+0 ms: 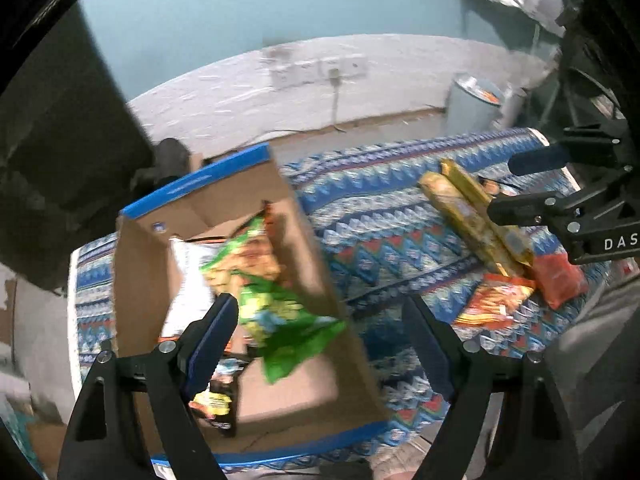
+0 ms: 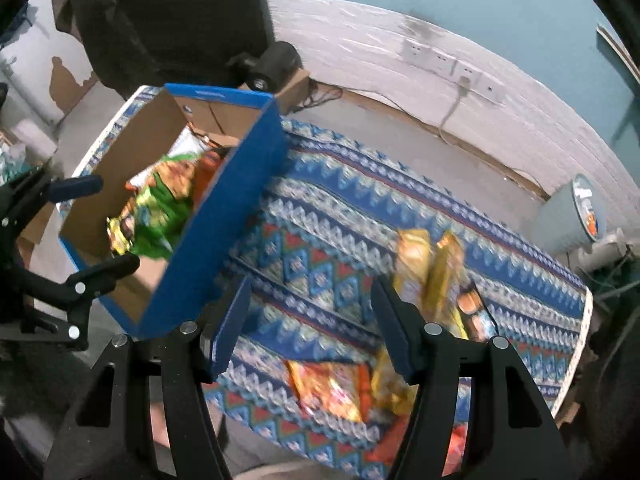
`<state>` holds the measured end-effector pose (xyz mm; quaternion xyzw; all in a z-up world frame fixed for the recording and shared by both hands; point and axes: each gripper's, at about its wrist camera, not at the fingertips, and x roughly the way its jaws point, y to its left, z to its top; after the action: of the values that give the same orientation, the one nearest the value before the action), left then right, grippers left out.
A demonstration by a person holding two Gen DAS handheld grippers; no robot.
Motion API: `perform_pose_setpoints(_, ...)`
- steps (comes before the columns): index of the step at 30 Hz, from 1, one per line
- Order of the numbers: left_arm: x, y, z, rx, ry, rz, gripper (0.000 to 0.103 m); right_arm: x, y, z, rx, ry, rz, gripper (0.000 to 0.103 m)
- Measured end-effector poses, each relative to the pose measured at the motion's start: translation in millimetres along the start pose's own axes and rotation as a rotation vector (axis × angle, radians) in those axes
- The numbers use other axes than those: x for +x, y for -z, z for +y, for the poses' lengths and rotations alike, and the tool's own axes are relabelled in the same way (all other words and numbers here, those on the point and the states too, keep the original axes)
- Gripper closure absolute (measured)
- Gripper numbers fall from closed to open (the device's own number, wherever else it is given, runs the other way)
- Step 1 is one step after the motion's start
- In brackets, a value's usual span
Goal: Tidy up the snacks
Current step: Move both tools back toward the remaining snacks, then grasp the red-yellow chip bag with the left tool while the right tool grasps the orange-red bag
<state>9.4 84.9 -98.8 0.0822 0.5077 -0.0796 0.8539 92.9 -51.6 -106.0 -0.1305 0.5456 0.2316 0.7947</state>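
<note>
Two grippers hang over the patterned cloth [image 2: 328, 216], both with jaws apart and empty: left gripper [image 1: 324, 344] above the box [image 1: 152, 264], right gripper [image 2: 312, 320] just right of the box. Green packets [image 1: 280, 308] lie inside the box; yellow packets [image 2: 432, 268] and orange packets [image 2: 332, 388] lie on the cloth right of it.

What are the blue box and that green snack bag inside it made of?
The box looks like corrugated cardboard: plain matte brown inside, printed blue outside and along the rim. The green bag seems to be thin plastic film, crinkled and printed; blur hides how glossy it is.
</note>
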Motion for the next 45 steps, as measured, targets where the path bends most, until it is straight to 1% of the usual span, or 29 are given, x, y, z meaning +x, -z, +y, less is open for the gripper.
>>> perform_pose_setpoints(3, 3.1, -3.7, -18.0, 0.017, 0.049, 0.020, 0.018, -5.7, 16.6, -14.1, -0.014, 0.025, 0.021, 0.039)
perform_pose_setpoints(5, 6.5, -6.3, -34.0, 0.035, 0.075, 0.045, 0.018, -10.4, 27.3, -23.6, -0.034, 0.049, 0.032, 0.036)
perform_pose_setpoints(7, 7.7, -7.7, -50.8, 0.061, 0.100, 0.055, 0.018, -14.6, 37.7, -34.8, -0.051, 0.070, 0.038, 0.029)
perform_pose_setpoints(8, 8.3, -7.8, -59.0, 0.078, 0.111, 0.057, 0.018, -16.0, 43.3, -40.7, -0.055, 0.075, 0.041, 0.029)
perform_pose_setpoints(11, 12.8, -6.1, -84.6, 0.136, 0.137, 0.075, 0.018, -16.3, 64.8, -61.8, -0.049, 0.072, 0.075, 0.029)
perform_pose_setpoints(14, 21.9, -5.4, -108.1, 0.175, 0.177, 0.116, 0.018, -14.3, 84.1, -76.0, -0.052, 0.071, 0.109, 0.029)
perform_pose_setpoints(17, 30.9, -6.2, -127.2, 0.201, 0.215, 0.152, 0.018, -9.5, 102.6, -87.9, -0.085, 0.052, 0.158, 0.029)
perform_pose_setpoints(20, 40.4, -8.8, -142.8, 0.223, 0.234, 0.181, 0.018, -3.2, 116.7, -93.5, -0.121, 0.040, 0.193, 0.026)
perform_pose_setpoints(23, 48.3, -10.2, -153.9, 0.239, 0.255, 0.213, 0.018, 6.2, 128.9, -95.8, -0.170, 0.011, 0.235, 0.026)
perform_pose_setpoints(26, 57.8, -10.0, -166.0, 0.262, 0.270, 0.246, 0.018, 19.4, 139.2, -98.1, -0.208, -0.036, 0.289, 0.026)
perform_pose_setpoints(31, 77.8, -8.4, -184.5, 0.315, 0.291, 0.300, 0.018, 32.7, 149.7, -103.0, -0.268, -0.070, 0.332, 0.025)
perform_pose_setpoints(33, 85.7, -7.4, -187.9, 0.320, 0.301, 0.320, 0.018, 36.2, 153.6, -106.2, -0.284, -0.083, 0.339, 0.024)
perform_pose_setpoints(38, 108.9, -6.6, -191.7, 0.308, 0.343, 0.372, 0.017, 49.6, 163.2, -111.0, -0.305, -0.123, 0.365, 0.023)
perform_pose_setpoints(41, 123.1, -6.6, -190.2, 0.288, 0.341, 0.401, 0.017, 59.2, 169.7, -111.3, -0.330, -0.119, 0.383, 0.023)
perform_pose_setpoints(45, 140.6, -5.0, -190.3, 0.262, 0.372, 0.449, 0.017, 71.7, 178.1, -111.9, -0.371, -0.116, 0.410, 0.022)
